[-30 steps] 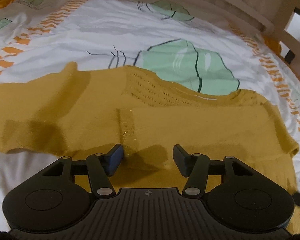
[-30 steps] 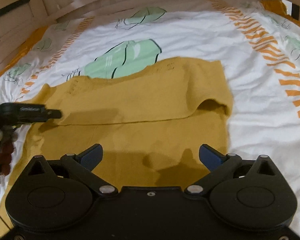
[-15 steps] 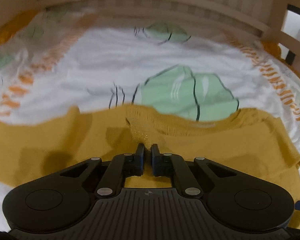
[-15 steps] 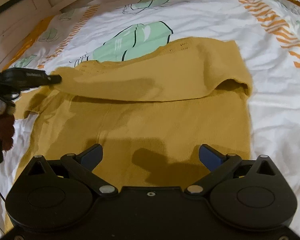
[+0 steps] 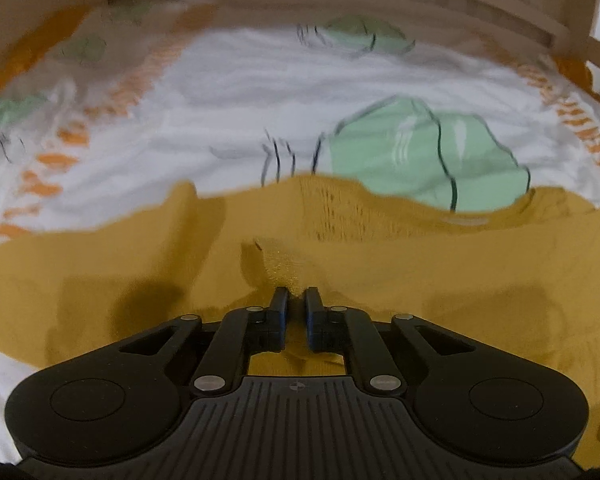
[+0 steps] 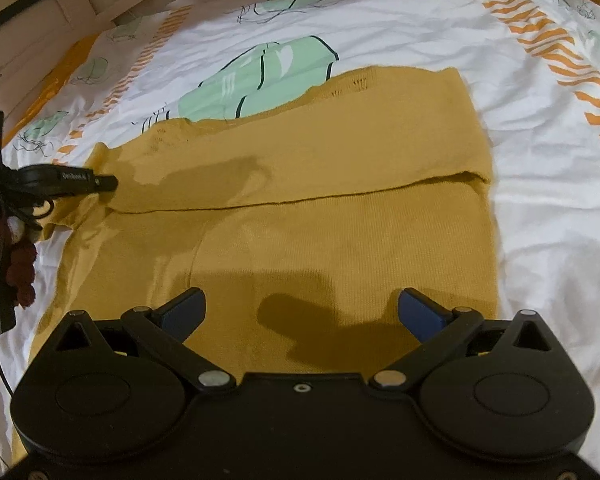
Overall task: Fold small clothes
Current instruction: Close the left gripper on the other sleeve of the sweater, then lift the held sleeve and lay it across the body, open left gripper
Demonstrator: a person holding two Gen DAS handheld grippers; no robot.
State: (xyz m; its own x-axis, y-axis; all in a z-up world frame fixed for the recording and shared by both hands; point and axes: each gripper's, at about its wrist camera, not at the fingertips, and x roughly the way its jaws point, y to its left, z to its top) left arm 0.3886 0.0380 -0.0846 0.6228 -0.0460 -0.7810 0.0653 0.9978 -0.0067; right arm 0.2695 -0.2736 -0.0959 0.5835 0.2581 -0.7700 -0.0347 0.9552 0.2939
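Mustard knit garment (image 6: pixel 300 200) is pinched by the left tool (image 5: pixel 294 300); only the right view shows the right tool (image 6: pixel 302 306) gaping above it.

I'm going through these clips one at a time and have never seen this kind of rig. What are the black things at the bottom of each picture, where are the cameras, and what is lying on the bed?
There is no robot here: a person holds a two-finger gripper in each hand, and each gripper carries a fisheye camera looking forward along its fingers. The black shape at the bottom of each picture is that gripper's own body.

In the left wrist view, the left gripper has just been closing and now pinches a raised fold of a mustard-yellow knit top. In the right wrist view, the right gripper hovers open above the same top, holding nothing; the left gripper appears at the left edge.

The top lies on a white bedsheet printed with green shapes and orange stripes. Its far part is already folded over towards the camera.
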